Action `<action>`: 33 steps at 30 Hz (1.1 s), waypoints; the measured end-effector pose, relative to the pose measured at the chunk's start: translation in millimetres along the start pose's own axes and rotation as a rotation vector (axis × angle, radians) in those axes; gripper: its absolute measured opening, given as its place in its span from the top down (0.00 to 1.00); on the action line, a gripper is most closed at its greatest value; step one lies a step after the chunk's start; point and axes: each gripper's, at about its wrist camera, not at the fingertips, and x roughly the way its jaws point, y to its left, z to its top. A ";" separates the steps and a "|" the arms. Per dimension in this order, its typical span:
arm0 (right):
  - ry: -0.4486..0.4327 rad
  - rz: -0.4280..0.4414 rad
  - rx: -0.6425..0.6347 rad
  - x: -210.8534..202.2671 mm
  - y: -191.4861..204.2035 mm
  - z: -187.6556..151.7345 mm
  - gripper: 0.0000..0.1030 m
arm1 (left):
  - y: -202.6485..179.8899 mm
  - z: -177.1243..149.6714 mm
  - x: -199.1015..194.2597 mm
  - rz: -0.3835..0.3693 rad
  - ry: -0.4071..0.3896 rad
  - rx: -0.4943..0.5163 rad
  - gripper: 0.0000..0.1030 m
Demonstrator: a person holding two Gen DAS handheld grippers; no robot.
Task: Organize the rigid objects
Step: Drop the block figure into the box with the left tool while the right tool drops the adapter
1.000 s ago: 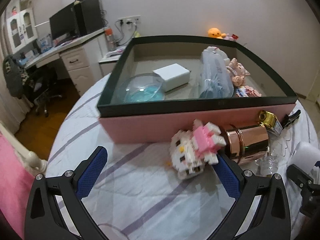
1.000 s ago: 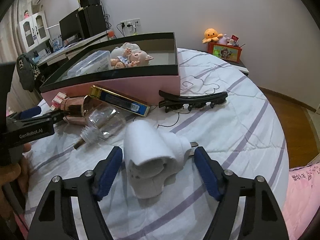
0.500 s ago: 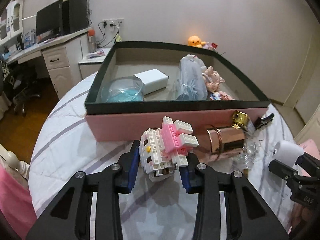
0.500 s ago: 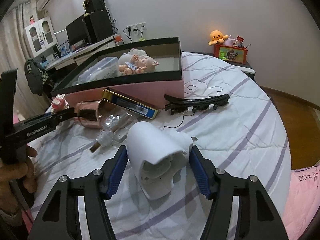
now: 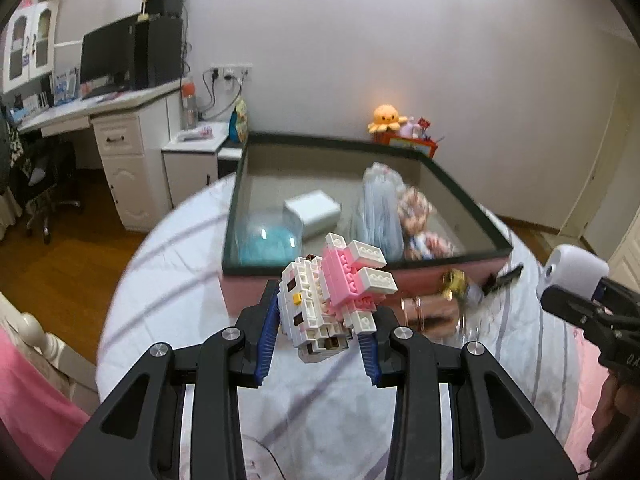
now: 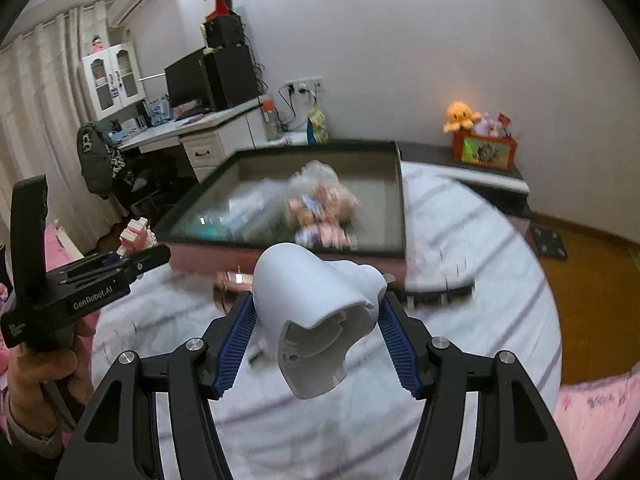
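My left gripper (image 5: 320, 332) is shut on a white and pink brick-built cat figure (image 5: 334, 300) and holds it in the air above the striped bedsheet, in front of the pink box (image 5: 248, 296). My right gripper (image 6: 316, 336) is shut on a white plastic device (image 6: 316, 312), also lifted off the sheet. The box with a dark rim (image 6: 400, 200) holds a white cube (image 5: 312, 214), a blue-tinted clear dome (image 5: 266, 236), a plastic bag (image 5: 378, 208) and small dolls (image 5: 420, 220). The right gripper with the white device shows at the right of the left wrist view (image 5: 572, 280).
On the sheet by the box's front wall lie a rose-gold cylinder (image 5: 428, 312), a gold-capped item (image 5: 454, 280), a clear bottle and a black hair clip (image 6: 440, 290). A desk with a monitor (image 5: 108, 56) stands at the left. An orange plush (image 5: 386, 118) sits behind the box.
Both grippers closed on their objects and lifted them off the sheet. The view has risen and now looks down into the box.
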 end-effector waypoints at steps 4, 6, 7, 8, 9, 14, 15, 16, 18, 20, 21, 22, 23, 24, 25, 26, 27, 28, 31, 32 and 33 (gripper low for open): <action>-0.019 0.006 -0.030 7.6 4.7 32.0 0.39 | 1.5 28.2 -1.0 0.003 -0.036 0.014 0.65; -0.022 0.011 -0.031 16.2 5.0 49.7 0.39 | 3.2 41.1 3.0 0.001 -0.045 0.011 0.65; -0.023 0.005 -0.035 20.5 5.1 57.3 0.39 | 4.9 48.7 6.1 0.002 -0.051 0.010 0.65; -0.024 0.000 -0.036 25.7 5.0 64.9 0.39 | 6.2 53.8 9.4 0.005 -0.054 0.009 0.65; -0.020 -0.006 -0.037 34.1 4.5 74.6 0.39 | 8.8 60.7 14.9 0.007 -0.052 0.004 0.65; 0.014 -0.037 -0.034 70.9 -0.4 97.1 0.38 | 19.3 82.1 48.4 0.015 -0.023 -0.016 0.65; 0.021 -0.044 -0.031 78.1 -1.4 99.3 0.38 | 20.2 84.8 56.5 0.016 -0.013 -0.016 0.65; 0.027 -0.052 -0.028 84.0 -2.3 101.0 0.38 | 20.6 86.6 63.6 0.015 -0.003 -0.018 0.65; 0.039 -0.065 -0.025 93.7 -4.1 103.0 0.38 | 20.1 87.5 75.2 0.013 0.016 -0.016 0.65; 0.052 -0.072 -0.023 104.0 -4.4 103.2 0.38 | 18.8 87.4 87.8 0.012 0.039 -0.014 0.65; 0.057 -0.076 -0.023 108.1 -4.9 102.4 0.38 | 18.0 86.9 92.2 0.012 0.049 -0.012 0.65; 0.061 -0.081 -0.023 111.4 -5.6 102.6 0.38 | 17.7 86.5 95.8 0.015 0.057 -0.010 0.64; 0.065 -0.086 -0.022 114.1 -6.7 103.6 0.37 | 16.8 85.0 101.1 0.024 0.071 -0.007 0.63; 0.067 -0.090 -0.020 117.0 -7.1 101.9 0.35 | 16.9 84.5 103.9 0.033 0.080 -0.006 0.55; 0.063 -0.092 -0.018 117.7 -7.5 101.5 0.22 | 17.2 83.4 103.9 0.039 0.082 -0.009 0.37; 0.059 -0.095 -0.015 117.4 -8.8 101.4 0.16 | 18.2 82.2 102.7 0.044 0.079 -0.016 0.28; 0.051 -0.100 -0.010 115.7 -9.6 99.7 0.16 | 19.6 80.7 99.0 0.051 0.067 -0.024 0.14; 0.047 -0.102 -0.007 114.0 -10.3 98.8 0.15 | 21.4 79.6 93.2 0.058 0.050 -0.032 0.10; 0.028 -0.115 0.007 106.1 -12.7 98.9 0.00 | 23.7 77.9 81.1 0.067 0.034 -0.048 0.09; 0.019 -0.118 0.014 102.9 -13.8 98.6 0.00 | 24.5 77.0 75.8 0.069 0.027 -0.053 0.09; 0.012 -0.118 0.018 99.4 -14.3 98.2 0.00 | 26.1 77.2 70.6 0.071 0.017 -0.056 0.06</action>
